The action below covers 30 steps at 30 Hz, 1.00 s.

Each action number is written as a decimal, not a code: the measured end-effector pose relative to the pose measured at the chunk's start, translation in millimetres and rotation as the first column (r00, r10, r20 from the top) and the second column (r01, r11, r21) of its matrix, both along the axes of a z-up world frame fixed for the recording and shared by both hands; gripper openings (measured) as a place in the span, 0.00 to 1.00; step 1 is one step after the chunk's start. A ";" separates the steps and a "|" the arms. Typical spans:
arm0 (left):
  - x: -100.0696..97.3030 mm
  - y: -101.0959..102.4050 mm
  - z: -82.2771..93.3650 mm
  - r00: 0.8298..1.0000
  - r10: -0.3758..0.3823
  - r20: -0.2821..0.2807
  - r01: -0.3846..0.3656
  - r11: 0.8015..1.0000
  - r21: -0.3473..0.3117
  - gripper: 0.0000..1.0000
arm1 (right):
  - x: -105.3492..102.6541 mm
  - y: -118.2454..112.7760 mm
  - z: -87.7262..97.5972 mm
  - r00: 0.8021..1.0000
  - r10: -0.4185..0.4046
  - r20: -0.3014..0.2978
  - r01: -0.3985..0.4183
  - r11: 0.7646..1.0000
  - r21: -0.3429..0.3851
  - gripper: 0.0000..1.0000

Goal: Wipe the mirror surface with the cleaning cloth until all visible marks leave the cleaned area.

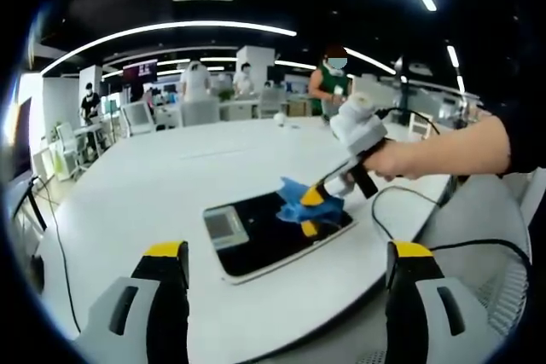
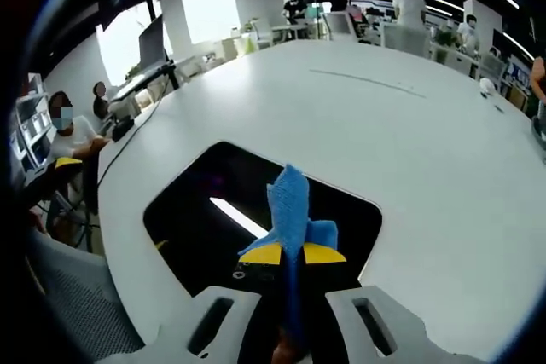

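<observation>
Pinching the blue cleaning cloth [image 2: 293, 210] between its closed yellow tips, the right gripper [image 2: 288, 253] is pressing it onto the mirror [image 2: 192, 210], which is lying flat near the edge of a big white table [image 2: 409, 134]. The left gripper [image 1: 290, 262] is hovering just off the mirror's near edge with jaws spread wide, holding nothing.

To do this step well, the person is probably best off keeping the cloth flat and dragging in overlapping passes, since a bunched cloth is likely skipping spots. Can't tell where any marks are; the glass is mostly reflecting a dark ceiling and a light strip.

Room's an open office, people standing at desks in the back.
</observation>
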<state>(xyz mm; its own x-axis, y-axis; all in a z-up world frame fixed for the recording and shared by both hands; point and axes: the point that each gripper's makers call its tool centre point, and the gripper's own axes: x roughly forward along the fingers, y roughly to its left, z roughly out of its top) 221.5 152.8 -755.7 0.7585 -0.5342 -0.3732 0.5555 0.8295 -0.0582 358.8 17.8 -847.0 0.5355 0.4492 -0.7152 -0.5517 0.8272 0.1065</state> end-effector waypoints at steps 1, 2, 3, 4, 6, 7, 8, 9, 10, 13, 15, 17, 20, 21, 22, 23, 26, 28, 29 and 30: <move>0.0 0.0 0.0 1.000 0.000 0.000 0.000 1.000 0.000 0.97 | -0.1 -1.6 0.1 1.000 -0.004 -0.001 0.004 1.000 0.000 0.01; -0.1 0.0 0.0 1.000 0.000 0.000 0.000 1.000 0.000 0.97 | -0.4 -2.0 0.2 1.000 -0.006 0.000 0.006 1.000 -0.001 0.01; -0.1 -0.1 0.0 1.000 0.000 0.000 0.000 1.000 0.000 0.97 | -0.5 -3.4 0.3 1.000 -0.011 -0.003 0.011 1.000 0.001 0.01; -0.2 -0.1 0.0 1.000 0.000 -0.001 0.000 1.000 0.000 0.97 | -0.6 -4.7 0.4 1.000 -0.015 -0.005 0.015 1.000 0.003 0.01; -0.3 -0.1 -0.4 1.000 -0.001 -0.003 0.001 1.000 -0.002 0.97 | -0.4 -6.9 0.3 1.000 -0.020 -0.010 0.020 1.000 0.003 0.01; -0.3 -0.4 -0.4 1.000 -0.002 -0.003 0.002 1.000 -0.002 0.97 | -0.4 -7.6 0.2 1.000 -0.021 -0.011 0.021 1.000 0.002 0.01; -0.4 -0.5 -0.3 1.000 -0.003 -0.004 0.003 1.000 -0.003 0.97 | -0.6 -8.6 0.2 1.000 -0.024 -0.011 0.024 1.000 0.001 0.01; -0.4 -0.7 -0.4 1.000 -0.004 -0.005 0.004 1.000 -0.003 0.97 | -0.7 -9.3 0.2 1.000 -0.025 -0.011 0.025 1.000 0.000 0.01; -0.5 -0.7 -0.4 1.000 -0.004 -0.004 0.004 1.000 -0.003 0.97 | -0.8 -9.9 0.2 1.000 -0.028 -0.011 0.028 1.000 0.001 0.01; -0.3 -0.4 -0.5 1.000 -0.003 -0.004 0.003 1.000 -0.003 0.97 | -0.6 -12.0 0.2 0.999 -0.032 -0.011 0.032 0.999 0.001 0.01; -0.2 -0.3 -0.5 1.000 -0.002 -0.003 0.002 1.000 -0.004 0.97 | -0.8 -13.7 0.2 0.999 -0.035 -0.011 0.035 0.999 0.000 0.01; -0.1 -0.3 -0.5 1.000 -0.002 -0.003 0.002 1.000 -0.005 0.97 | -0.4 -16.0 0.1 0.999 -0.040 -0.010 0.040 0.999 0.000 0.01; -0.1 -0.3 -0.3 1.000 0.000 -0.003 0.000 1.000 -0.010 0.97 | -0.6 -18.2 0.1 0.999 -0.048 -0.009 0.048 0.999 -0.001 0.01; 0.0 -0.3 -0.3 1.000 0.000 -0.003 0.000 1.000 -0.010 0.97 | -0.5 -18.9 0.1 0.999 -0.049 -0.009 0.049 0.999 -0.002 0.01; -0.1 -0.3 -0.3 1.000 -0.001 -0.002 0.001 1.000 -0.010 0.97 | -0.3 -20.1 0.0 0.999 -0.051 -0.009 0.051 0.999 -0.002 0.01; -0.1 -0.3 -0.3 1.000 0.000 -0.003 0.000 1.000 -0.010 0.97 | -0.3 -21.0 0.0 0.999 -0.053 -0.010 0.053 0.999 -0.003 0.01; -0.1 -0.2 -0.4 1.000 0.001 -0.003 -0.001 1.000 -0.012 0.97 | -1.0 -22.8 0.0 0.999 -0.053 -0.009 0.053 0.999 -0.007 0.01; 0.0 -0.1 -0.6 1.000 0.002 -0.004 -0.002 1.000 -0.013 0.97 | -1.2 -23.4 -0.2 0.999 -0.048 -0.007 0.048 0.999 -0.009 0.01; 0.0 0.0 -0.6 1.000 0.002 -0.003 -0.002 1.000 -0.013 0.97 | -1.3 -23.4 -0.2 0.999 -0.048 -0.008 0.048 0.999 -0.009 0.01; 0.0 -0.1 -0.6 1.000 0.002 -0.003 -0.002 1.000 -0.013 0.97 | -1.2 -23.7 -0.5 0.999 -0.048 -0.010 0.048 0.999 -0.010 0.01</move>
<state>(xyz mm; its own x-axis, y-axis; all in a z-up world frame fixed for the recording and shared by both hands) 221.5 152.8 -756.3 0.7585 -0.5373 -0.3687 0.5535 0.8298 -0.0707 357.6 -5.9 -847.4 0.5491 0.4166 -0.7245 -0.5105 0.8536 0.1039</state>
